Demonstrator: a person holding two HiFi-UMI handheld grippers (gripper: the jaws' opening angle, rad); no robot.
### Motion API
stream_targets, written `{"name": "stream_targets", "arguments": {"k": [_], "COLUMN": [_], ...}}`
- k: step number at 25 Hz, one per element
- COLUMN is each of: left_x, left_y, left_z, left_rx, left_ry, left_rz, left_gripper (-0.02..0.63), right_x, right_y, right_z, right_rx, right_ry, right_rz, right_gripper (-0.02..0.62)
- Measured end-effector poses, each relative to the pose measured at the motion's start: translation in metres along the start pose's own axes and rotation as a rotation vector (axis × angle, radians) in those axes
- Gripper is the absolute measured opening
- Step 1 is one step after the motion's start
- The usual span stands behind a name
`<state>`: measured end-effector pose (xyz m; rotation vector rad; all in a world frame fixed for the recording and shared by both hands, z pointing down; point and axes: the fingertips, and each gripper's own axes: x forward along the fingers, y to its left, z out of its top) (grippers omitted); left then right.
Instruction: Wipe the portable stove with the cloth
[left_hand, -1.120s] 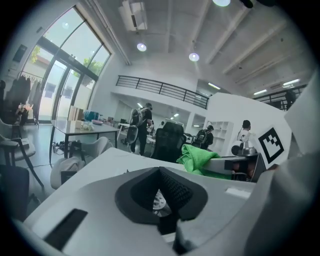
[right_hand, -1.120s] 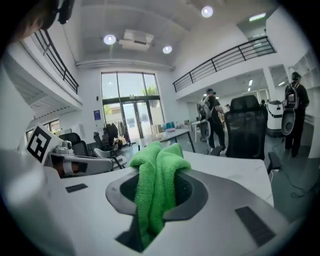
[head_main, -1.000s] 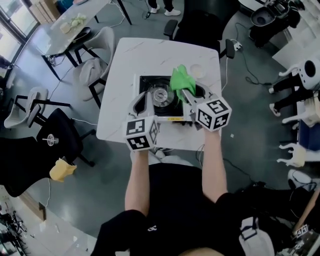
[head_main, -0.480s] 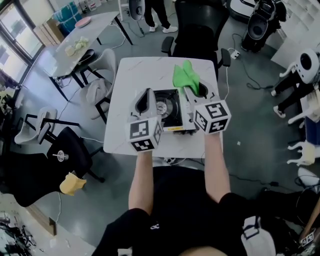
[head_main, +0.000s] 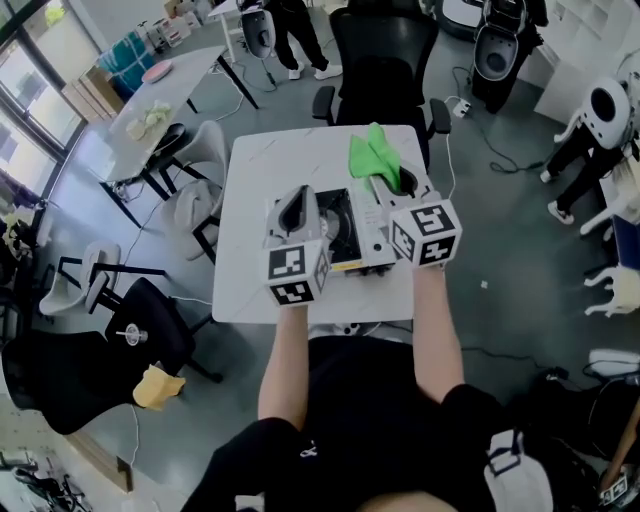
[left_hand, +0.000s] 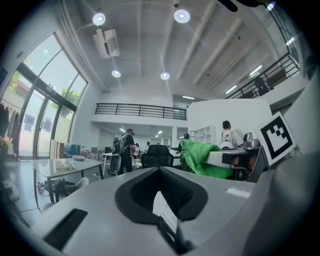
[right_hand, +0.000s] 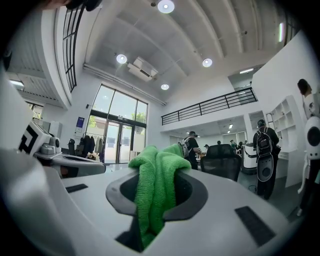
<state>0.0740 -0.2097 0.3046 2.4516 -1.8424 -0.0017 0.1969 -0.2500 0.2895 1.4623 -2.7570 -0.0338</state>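
Green cloth (right_hand: 155, 190) sits clamped in the right tool (head_main: 388, 185), raised at one o'clock of the portable stove (head_main: 350, 235); the left tool (head_main: 296, 205) is closed, empty. Unbraced, the stove may skid across the desk (head_main: 250, 270) when wiped.

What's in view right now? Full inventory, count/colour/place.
portable stove: 1, silver with black top, on the table, below both tongs
cloth: 1, green, clamped in the right tongs, over the table's far side
table: 1, white, under the stove
office chair: 1, black, beyond the table
yellow rag: 1, yellow, lower left by a black chair
left tongs: 1, grey, jaws together, nothing between
right tongs: 1, grey, shut on the cloth
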Motion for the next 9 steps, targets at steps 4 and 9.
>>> {"name": "stream_targets", "arguments": {"k": [4,9], "left_x": [0.0073,0.0099], "left_y": [-0.0053,-0.0092], "left_z": [-0.0044,-0.0054], "left_rx": [0.018,0.003], "left_ry": [0.007,0.006], "left_rz": [-0.019,-0.023], "left_gripper": [-0.005,-0.005], "right_x": [0.0008,-0.0012], "right_y": [0.0024,-0.0008], "right_z": [-0.0017,-0.003], "right_rx": [-0.03,-0.05], "right_ry": [0.002,0.0], "right_rz": [0.005,0.007], "right_gripper": [0.061,0.061]}}
